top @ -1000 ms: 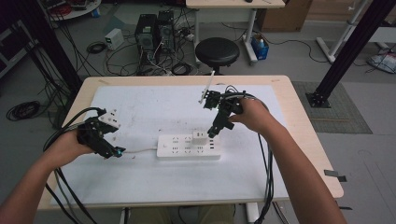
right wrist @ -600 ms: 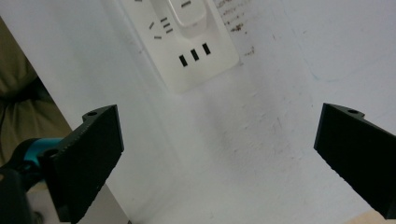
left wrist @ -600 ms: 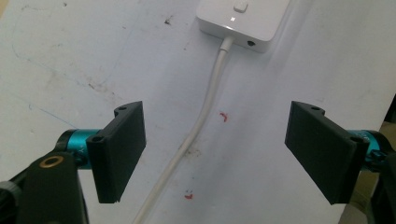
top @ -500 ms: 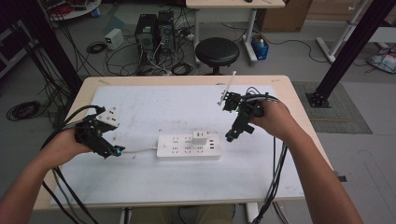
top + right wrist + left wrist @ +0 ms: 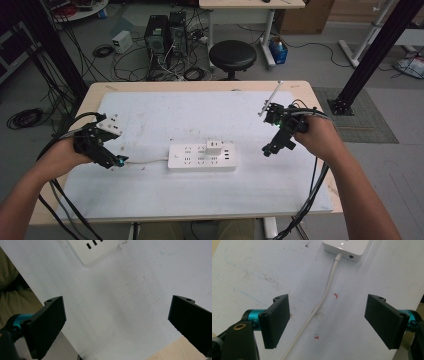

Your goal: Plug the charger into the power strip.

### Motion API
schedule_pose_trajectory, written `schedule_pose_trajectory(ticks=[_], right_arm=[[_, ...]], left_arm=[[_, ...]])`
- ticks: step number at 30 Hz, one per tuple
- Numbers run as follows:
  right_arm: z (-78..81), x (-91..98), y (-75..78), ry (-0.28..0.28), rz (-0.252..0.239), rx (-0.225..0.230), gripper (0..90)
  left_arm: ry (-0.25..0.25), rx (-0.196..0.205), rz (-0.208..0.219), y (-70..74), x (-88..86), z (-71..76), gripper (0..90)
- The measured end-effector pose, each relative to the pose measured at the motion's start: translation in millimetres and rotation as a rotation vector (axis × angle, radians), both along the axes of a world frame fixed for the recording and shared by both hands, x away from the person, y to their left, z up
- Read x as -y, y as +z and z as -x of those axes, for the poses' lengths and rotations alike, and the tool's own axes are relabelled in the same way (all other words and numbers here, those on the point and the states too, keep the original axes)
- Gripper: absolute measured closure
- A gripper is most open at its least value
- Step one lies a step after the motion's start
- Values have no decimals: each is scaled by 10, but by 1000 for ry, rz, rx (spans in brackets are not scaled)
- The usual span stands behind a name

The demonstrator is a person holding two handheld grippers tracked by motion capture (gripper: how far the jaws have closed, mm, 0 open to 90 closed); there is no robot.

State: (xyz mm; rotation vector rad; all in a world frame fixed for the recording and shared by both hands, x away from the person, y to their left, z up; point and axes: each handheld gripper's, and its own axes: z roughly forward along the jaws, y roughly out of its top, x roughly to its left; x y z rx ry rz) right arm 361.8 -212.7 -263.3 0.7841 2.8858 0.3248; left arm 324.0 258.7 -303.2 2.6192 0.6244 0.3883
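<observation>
A white power strip lies in the middle of the white mat, with a white plug adapter seated in its top. Its white cable runs left toward my left gripper, which stands open over the cable without touching it; the strip's end shows ahead. My right gripper hovers open right of the strip, nothing between its jaws. Its view looks down on the strip's USB end and bare mat.
The white mat covers most of the wooden table. A black stool, computer towers and tangled floor cables lie beyond the far edge. A person's lap shows past the near edge.
My right gripper has moved rightward away from the adapter on the strip, with nothing in its jaws. The left gripper has stayed in place.
</observation>
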Motion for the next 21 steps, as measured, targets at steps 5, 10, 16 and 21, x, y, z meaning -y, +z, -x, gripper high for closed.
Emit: schedule_pose_trajectory(ticks=[5, 10, 16, 21], right_arm=[[62, 124, -105, -21, -12, 15, 8], [89, 163, -154, -33, -19, 23, 8], [113, 229, -232, -54, -45, 23, 8], [129, 249, -247, -64, -49, 25, 8]], left_arm=[[6, -4, 5, -46, 4, 7, 204], [16, 4, 14, -32, 1, 7, 205], [16, 5, 10, -25, 11, -3, 204], [16, 7, 16, -21, 14, -3, 204]])
